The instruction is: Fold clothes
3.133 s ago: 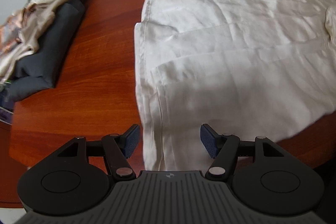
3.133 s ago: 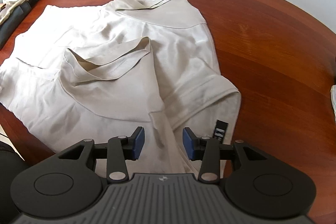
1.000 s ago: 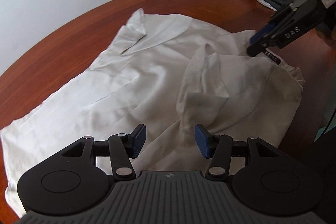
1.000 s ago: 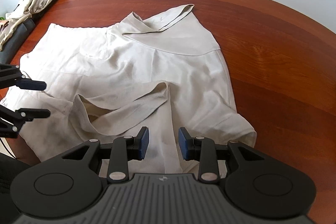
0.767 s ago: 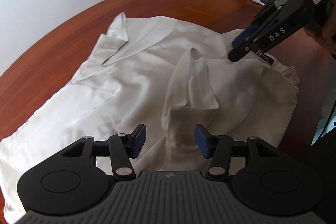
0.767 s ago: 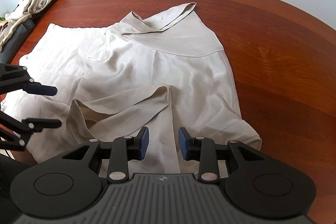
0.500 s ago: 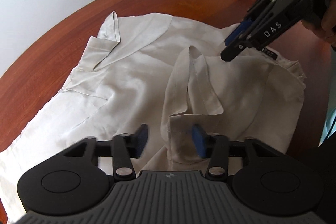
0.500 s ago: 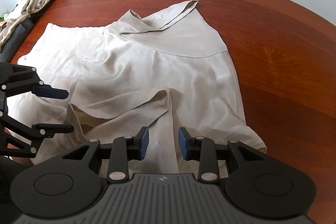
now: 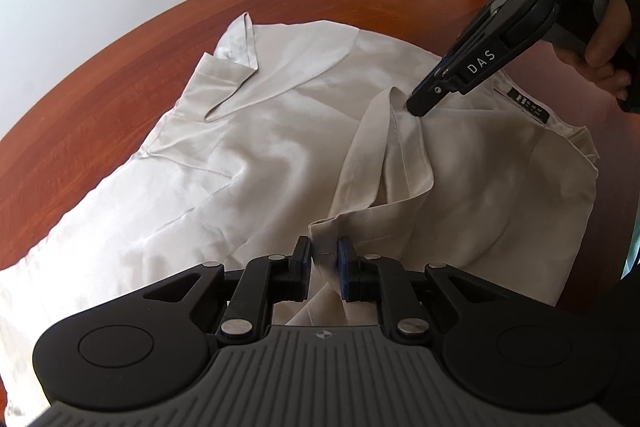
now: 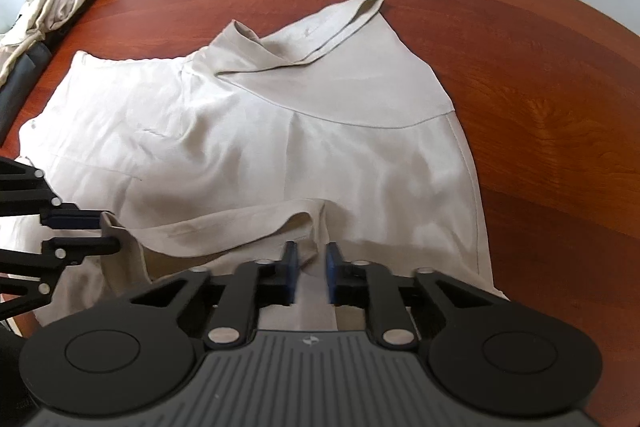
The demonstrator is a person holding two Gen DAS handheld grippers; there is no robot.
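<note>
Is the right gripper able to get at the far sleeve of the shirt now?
Probably not at once: the right gripper is closed on the near sleeve. The far sleeve lies uncovered across the shirt.

Black left gripper [image 9: 324, 263], blue-padded fingers [image 9: 345, 267], silver screws; right gripper [image 9: 424, 95] marked "DAS".

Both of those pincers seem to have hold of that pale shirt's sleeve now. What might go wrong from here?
The left hand-held gripper pinches only a thin corner of the cream shirt's sleeve cuff, so the slippery cloth may slide out when lifted. The right hand-held gripper has just been closing on the cuff's other end; whether it bites is unclear, so the sleeve may fold unevenly. Pulling might also drag the shirt toward the wooden table's near edge.
</note>
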